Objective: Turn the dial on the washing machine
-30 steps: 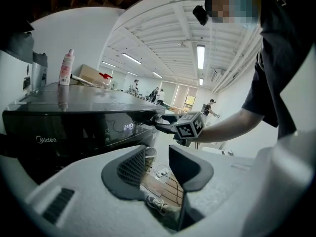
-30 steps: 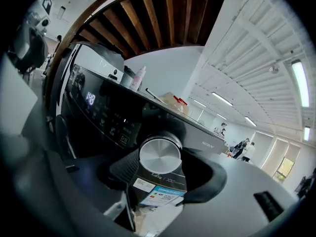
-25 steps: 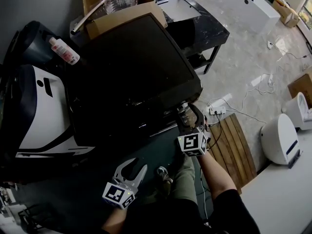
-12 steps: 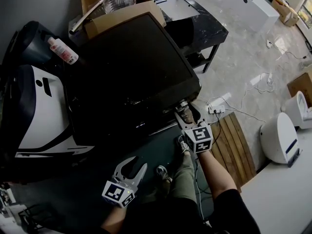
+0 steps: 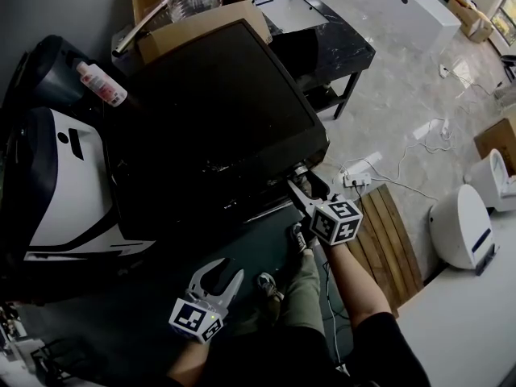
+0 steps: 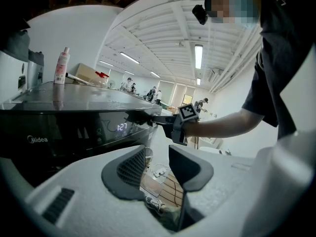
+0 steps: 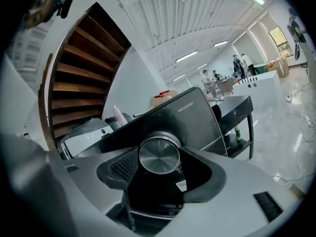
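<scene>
The left gripper [image 5: 216, 277] hangs low in front of the washing machine [image 5: 218, 111], with its jaws apart and nothing between them. At the front right corner of the machine, the right gripper [image 5: 306, 186] is clenched on the round metal dial [image 7: 159, 155], one pad on each side of it. The turning step seems to be in hand. The next move probably calls for rolling the wrist with a firm grip, so the pads do not slip.
</scene>
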`<state>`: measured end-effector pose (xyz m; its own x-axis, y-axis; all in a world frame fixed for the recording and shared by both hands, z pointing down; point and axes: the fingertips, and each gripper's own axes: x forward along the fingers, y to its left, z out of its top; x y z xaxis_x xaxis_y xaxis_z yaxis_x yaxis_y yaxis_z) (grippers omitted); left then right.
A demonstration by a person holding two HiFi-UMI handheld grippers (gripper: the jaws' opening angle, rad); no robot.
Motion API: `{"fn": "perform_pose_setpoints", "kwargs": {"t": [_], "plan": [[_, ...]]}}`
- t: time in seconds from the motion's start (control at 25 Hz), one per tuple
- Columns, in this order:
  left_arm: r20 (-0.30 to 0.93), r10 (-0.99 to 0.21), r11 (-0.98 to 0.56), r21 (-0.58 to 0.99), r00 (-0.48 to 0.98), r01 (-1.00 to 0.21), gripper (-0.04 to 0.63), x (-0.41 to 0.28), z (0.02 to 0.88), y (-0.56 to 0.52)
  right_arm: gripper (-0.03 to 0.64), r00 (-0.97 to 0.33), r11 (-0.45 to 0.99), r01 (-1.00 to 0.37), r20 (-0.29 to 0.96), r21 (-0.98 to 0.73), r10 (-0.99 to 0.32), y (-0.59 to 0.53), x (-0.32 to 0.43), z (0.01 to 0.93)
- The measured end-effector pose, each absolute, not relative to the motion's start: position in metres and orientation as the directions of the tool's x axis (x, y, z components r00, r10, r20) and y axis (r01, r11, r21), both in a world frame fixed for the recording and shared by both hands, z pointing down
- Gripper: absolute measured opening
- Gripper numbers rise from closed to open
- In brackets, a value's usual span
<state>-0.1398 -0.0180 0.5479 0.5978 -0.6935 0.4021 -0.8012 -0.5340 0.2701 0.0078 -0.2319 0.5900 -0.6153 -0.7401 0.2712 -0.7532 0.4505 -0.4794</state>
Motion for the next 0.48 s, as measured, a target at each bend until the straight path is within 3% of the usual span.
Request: {"fn": "perform_pose_setpoints", "kwargs": {"t": [0.2, 0.48], "plan": [[0.395, -0.698, -0.533, 0.270, 0.597, -0.802, 0.143, -0.138, 0.545, -0.020, 0.317, -0.602, 0.450, -0.769, 0.280, -0.453, -0.748, -0.233, 0.010, 0.587], [0.375, -0.715, -0.526, 0.266, 0.590, -0.808, 0.143, -0.140, 0.539, -0.024, 0.279, -0.588, 0.451, -0.779, 0.259, -0.435, -0.766, -0.222, 0.020, 0.570]]}}
